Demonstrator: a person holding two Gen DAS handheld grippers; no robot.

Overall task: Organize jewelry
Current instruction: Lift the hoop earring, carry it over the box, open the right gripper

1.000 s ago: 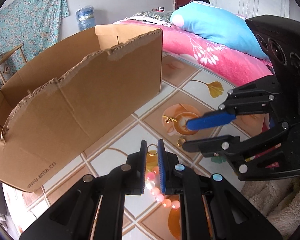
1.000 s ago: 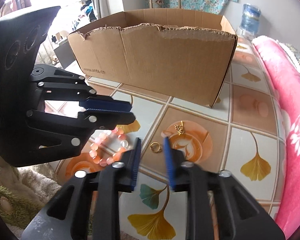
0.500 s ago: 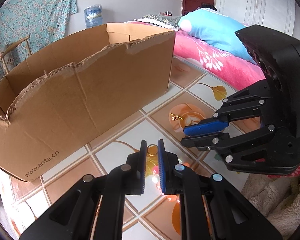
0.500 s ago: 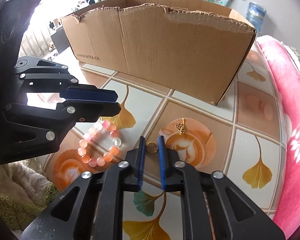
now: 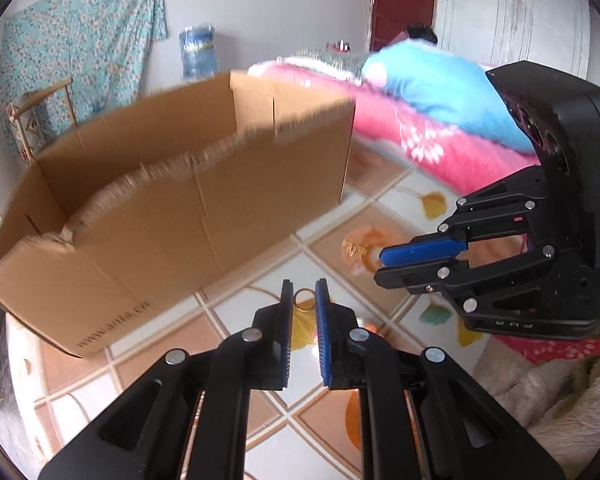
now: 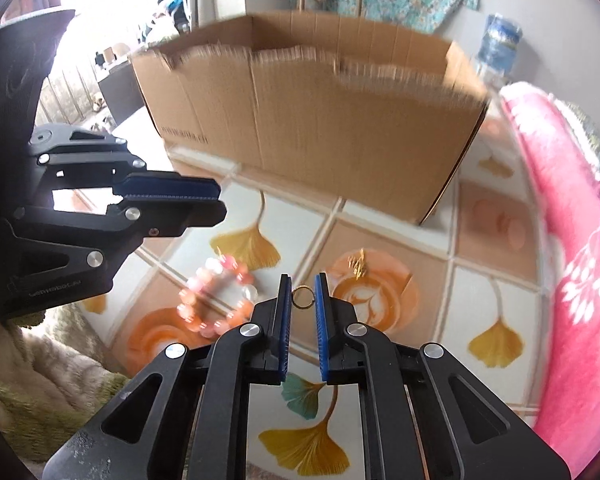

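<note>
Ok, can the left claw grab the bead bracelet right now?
Probably not yet. The left claw is pinching a gold ring, so it's full. The bead bracelet lies uncovered on the floor; nothing else blocks it.

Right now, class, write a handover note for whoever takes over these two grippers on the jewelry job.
Left gripper: shut on a gold ring.
Right gripper: shut on a second gold ring.
On the tiled floor: bead bracelet and gold chain, both in front of the open cardboard box; the box's inside is hidden.
Done: both rings gripped.
Left: probably drop the rings into the box, then fetch the bracelet and the chain.
</note>
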